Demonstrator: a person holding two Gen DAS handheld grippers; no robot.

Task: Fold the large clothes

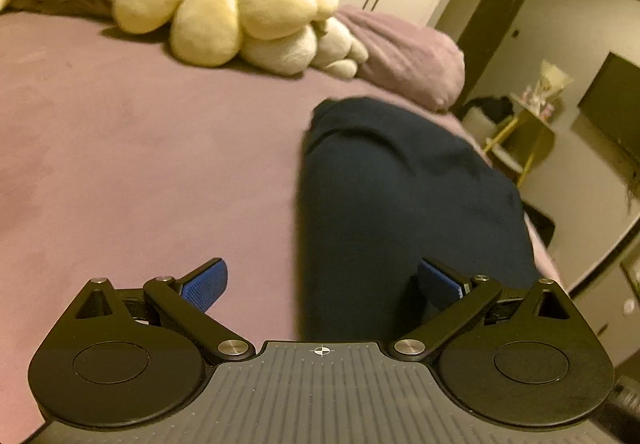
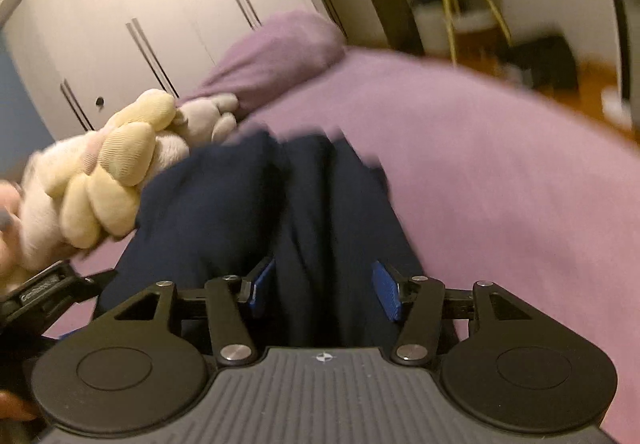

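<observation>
Garment (image 1: 404, 203) lies folded on bed (image 1: 140, 147); both grippers' fingers apart; only right view shows left gripper (image 2: 44, 296).

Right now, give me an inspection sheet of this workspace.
Surface: bed with a purple cover.
Job's things: dark navy garment lying bunched on the cover.
Clutter: flower cushion and plush toys beside a purple pillow.
Grippers: left gripper open, nothing between its pads; right gripper open over the garment, pads not pressing it.
Cables: nothing seen.
Surroundings: wardrobe doors, yellow-legged side table.
</observation>
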